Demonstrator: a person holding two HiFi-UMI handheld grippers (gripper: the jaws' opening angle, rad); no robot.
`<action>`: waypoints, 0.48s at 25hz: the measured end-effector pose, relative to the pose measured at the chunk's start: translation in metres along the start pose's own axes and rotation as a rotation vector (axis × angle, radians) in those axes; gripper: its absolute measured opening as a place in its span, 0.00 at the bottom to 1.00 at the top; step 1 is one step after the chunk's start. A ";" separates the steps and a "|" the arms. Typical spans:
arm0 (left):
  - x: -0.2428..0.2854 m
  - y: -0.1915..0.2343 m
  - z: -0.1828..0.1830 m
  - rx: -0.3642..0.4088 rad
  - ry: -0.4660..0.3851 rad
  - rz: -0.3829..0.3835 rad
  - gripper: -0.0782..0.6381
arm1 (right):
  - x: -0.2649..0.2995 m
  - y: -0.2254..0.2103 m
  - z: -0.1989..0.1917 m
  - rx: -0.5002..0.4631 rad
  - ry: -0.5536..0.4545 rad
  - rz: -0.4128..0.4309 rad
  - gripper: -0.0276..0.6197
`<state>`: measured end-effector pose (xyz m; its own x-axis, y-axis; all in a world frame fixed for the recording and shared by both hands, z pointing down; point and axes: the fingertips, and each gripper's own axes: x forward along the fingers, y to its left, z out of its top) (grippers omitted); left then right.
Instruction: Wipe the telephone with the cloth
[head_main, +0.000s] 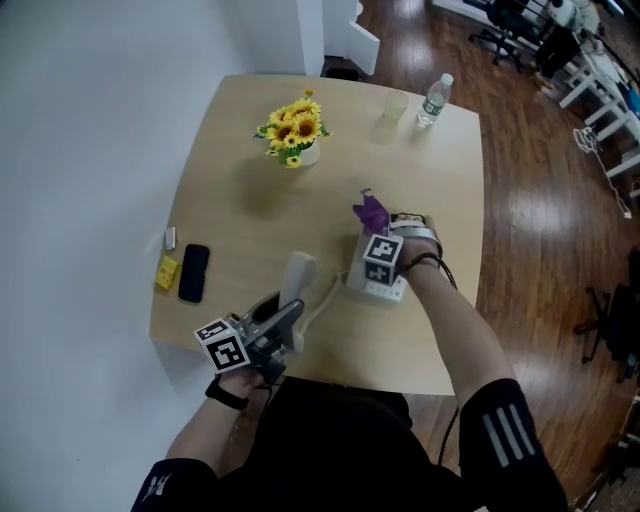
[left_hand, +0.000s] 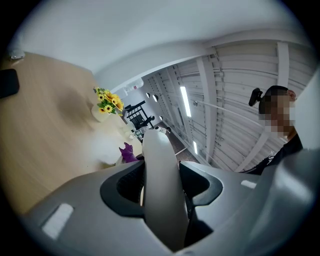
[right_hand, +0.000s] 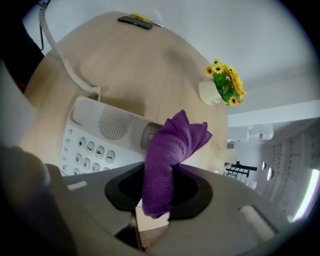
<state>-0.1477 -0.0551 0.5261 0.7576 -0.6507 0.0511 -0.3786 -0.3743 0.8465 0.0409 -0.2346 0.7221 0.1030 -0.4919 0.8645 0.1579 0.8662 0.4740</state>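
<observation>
Clamped the handset in the left gripper, jaws tight on it, left of the phone; pinched the cloth between the right gripper jaws, just above the phone.

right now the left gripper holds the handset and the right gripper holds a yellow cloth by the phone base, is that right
Not quite: the cloth is purple, not yellow; the right gripper view shows it. The rest stands: the left gripper holds the handset and the right gripper holds the cloth by the phone base.
</observation>
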 end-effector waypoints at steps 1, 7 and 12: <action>0.000 0.002 0.001 -0.002 0.001 0.001 0.40 | -0.002 0.007 0.005 -0.028 -0.009 0.006 0.22; 0.011 0.000 0.005 -0.001 0.008 -0.030 0.40 | -0.020 0.059 0.029 -0.108 -0.049 0.062 0.22; 0.022 -0.003 0.003 0.003 0.027 -0.048 0.40 | -0.032 0.096 0.044 -0.156 -0.061 0.079 0.22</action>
<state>-0.1311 -0.0703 0.5229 0.7888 -0.6141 0.0250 -0.3435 -0.4068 0.8465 0.0093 -0.1316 0.7472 0.0618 -0.4121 0.9091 0.3024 0.8757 0.3764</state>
